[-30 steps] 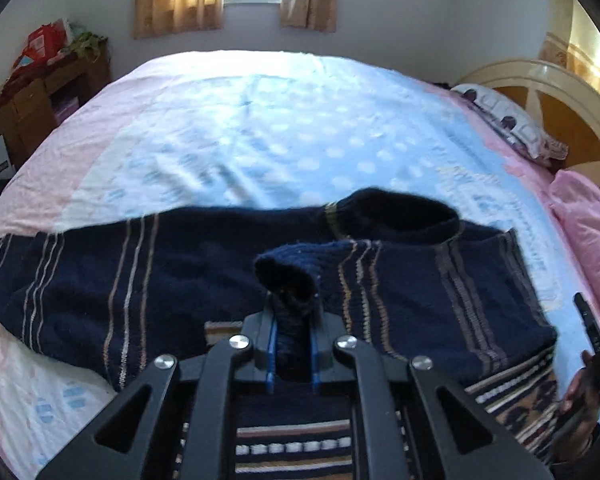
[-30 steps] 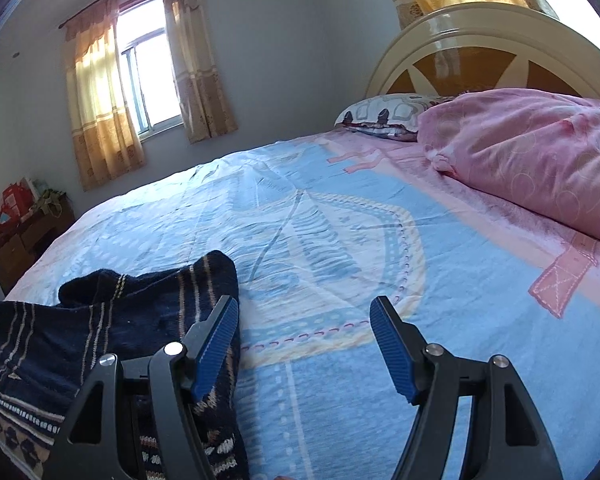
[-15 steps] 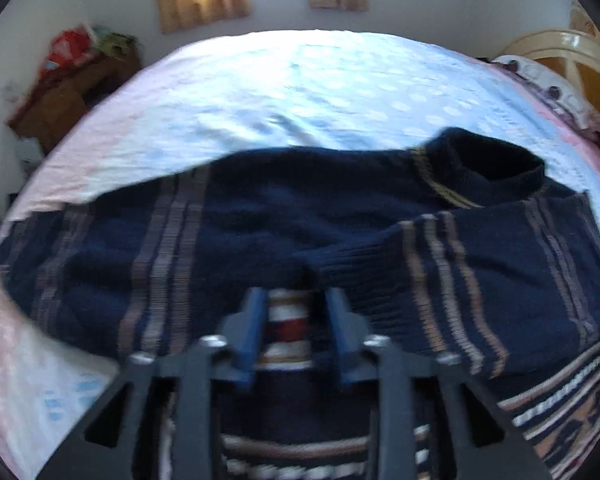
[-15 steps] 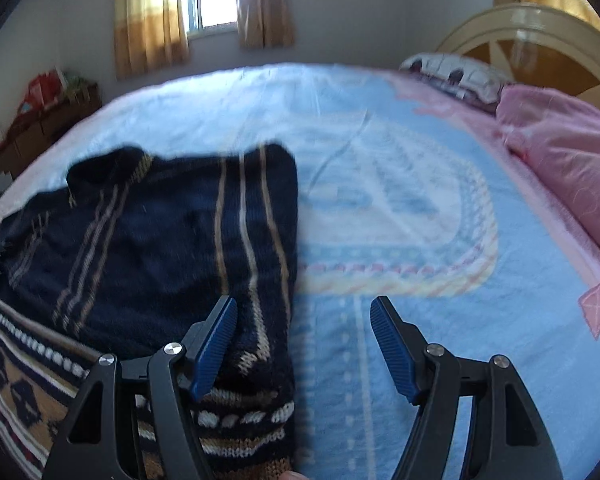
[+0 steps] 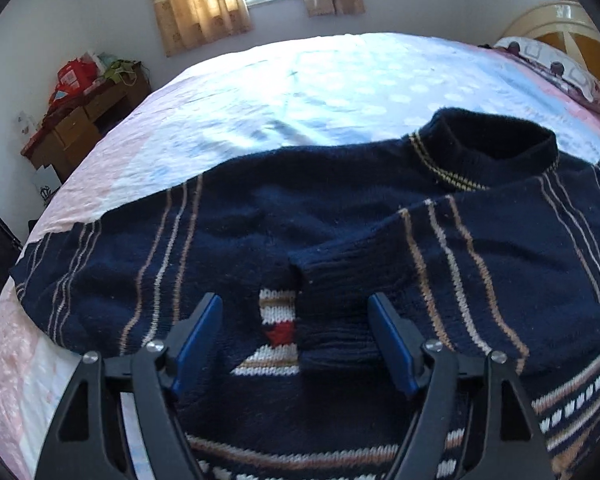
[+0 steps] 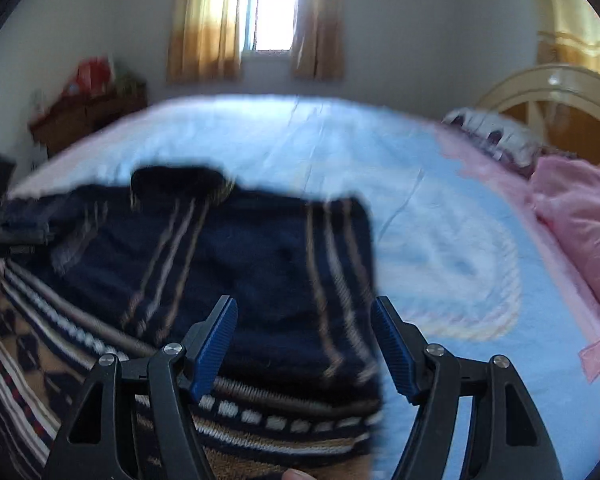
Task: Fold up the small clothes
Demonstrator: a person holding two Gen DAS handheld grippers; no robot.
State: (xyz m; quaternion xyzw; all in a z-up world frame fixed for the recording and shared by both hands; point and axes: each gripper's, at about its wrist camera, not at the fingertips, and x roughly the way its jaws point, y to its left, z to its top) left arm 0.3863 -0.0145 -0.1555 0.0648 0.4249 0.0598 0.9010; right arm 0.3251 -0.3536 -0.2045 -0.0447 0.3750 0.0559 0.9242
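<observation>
On the blue bedspread [image 5: 340, 80], navy striped sweater [image 5: 340, 216], one sleeve across its chest

The sweater [image 5: 340, 216] lies spread across the near part of the bed [image 5: 320, 80], its collar [image 5: 496, 148] toward the far right. One sleeve [image 5: 400, 276] is folded over its middle. Pillows [image 5: 556, 66] lie far right, a cabinet [image 5: 80, 120] far left.

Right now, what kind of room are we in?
A bedroom, most likely. A big bed with a blue and pink sheet fills the view, a patterned pillow lies by the wooden headboard, and curtains hang at a window. The navy sweater lies spread on the bed.
</observation>
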